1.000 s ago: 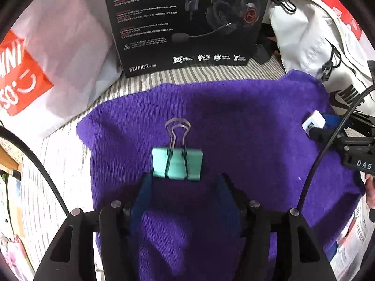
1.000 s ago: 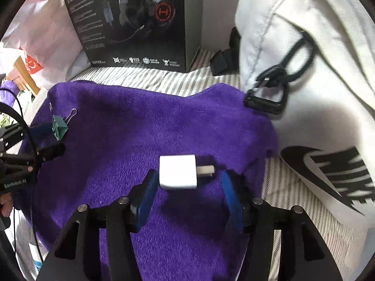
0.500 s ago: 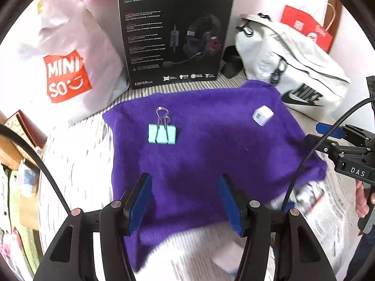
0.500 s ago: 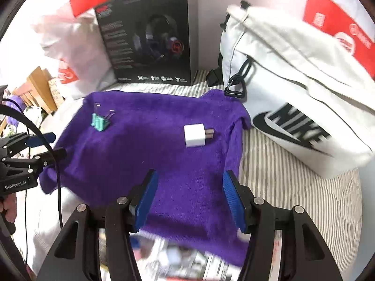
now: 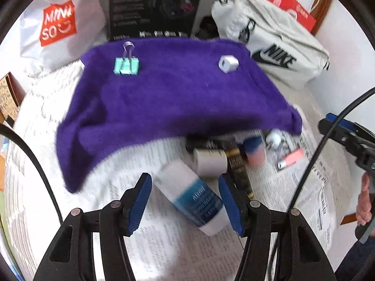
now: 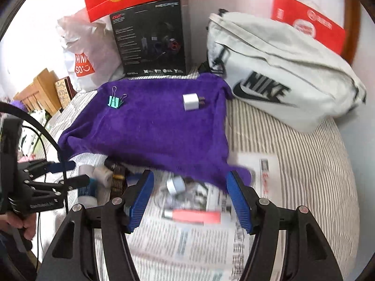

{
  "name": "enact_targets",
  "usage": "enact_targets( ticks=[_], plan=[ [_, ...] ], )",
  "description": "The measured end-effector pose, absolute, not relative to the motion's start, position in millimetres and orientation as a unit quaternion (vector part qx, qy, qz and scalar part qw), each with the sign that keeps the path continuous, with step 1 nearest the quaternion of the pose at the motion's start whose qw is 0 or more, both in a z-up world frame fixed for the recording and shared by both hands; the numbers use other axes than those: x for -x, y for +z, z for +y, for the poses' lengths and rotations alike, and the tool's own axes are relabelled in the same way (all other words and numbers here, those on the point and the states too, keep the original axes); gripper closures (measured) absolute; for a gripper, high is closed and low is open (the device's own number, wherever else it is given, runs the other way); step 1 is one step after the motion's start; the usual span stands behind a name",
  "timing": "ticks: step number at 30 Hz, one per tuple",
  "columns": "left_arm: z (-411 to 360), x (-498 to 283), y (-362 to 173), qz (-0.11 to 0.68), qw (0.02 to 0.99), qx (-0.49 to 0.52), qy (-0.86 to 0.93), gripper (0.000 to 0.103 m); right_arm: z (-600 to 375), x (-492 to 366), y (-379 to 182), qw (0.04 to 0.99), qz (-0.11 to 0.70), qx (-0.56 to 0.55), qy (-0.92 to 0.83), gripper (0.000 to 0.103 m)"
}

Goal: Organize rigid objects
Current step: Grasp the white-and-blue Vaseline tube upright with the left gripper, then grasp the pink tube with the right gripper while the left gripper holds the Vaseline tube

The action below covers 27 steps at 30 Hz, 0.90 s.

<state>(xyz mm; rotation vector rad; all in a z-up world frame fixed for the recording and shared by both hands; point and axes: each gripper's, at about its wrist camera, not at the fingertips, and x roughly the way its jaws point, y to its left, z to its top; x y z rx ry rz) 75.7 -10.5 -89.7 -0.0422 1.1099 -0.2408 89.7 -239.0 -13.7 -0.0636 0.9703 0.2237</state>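
So far two items sit placed on the purple towel [image 6: 150,126]: a teal binder clip [image 6: 114,101] toward its far left and a white USB charger plug [image 6: 191,101] toward its far right, well apart from each other.

Left gripper [image 5: 185,201]: jaws spread wide, holding nothing; it hangs over a white bottle with a blue label [image 5: 194,199] lying on the newspaper [image 5: 164,245], the bottle between the pads but not clearly touched.

Right gripper [image 6: 191,201]: jaws likewise apart, empty; ahead of it lie a pink tube [image 6: 194,216] and a small round white cap-like item [image 6: 175,185] (blurred, identity uncertain).

Remaining pile on the newspaper at the towel's near edge: bottle, pink tube, a white cylinder [image 5: 211,161], a dark gold-printed item [image 5: 236,164], a blue-to-pink container [image 5: 254,149].

Judgement: early stage, two placed and at least five left. Bottle looks like the left side's next pick.
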Motion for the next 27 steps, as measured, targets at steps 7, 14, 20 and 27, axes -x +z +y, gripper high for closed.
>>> enact_targets(
  ticks=[7, 14, 20, 27],
  plan=[
    [-12.4, -62.2, -102.3, 0.540, 0.835, -0.011, -0.108, 0.041, -255.1, -73.3, -24.1, 0.875, 0.474, 0.013, 0.096, 0.039],
    [-4.1, -63.4, -101.2, 0.530, 0.842, -0.024, -0.096, 0.041, -259.1, -70.7, -32.6, 0.872, 0.480, 0.013, 0.097, 0.039],
    [-21.8, -75.1, -106.2, 0.522, 0.845, -0.065, -0.096, 0.054, -264.7, -68.4, -36.3, 0.870, 0.483, 0.013, 0.096, 0.039],
    [-21.6, -77.2, -103.3, 0.514, 0.849, -0.065, -0.105, 0.067, -272.6, -63.6, -44.3, 0.866, 0.492, 0.016, 0.089, 0.039]
  ],
)
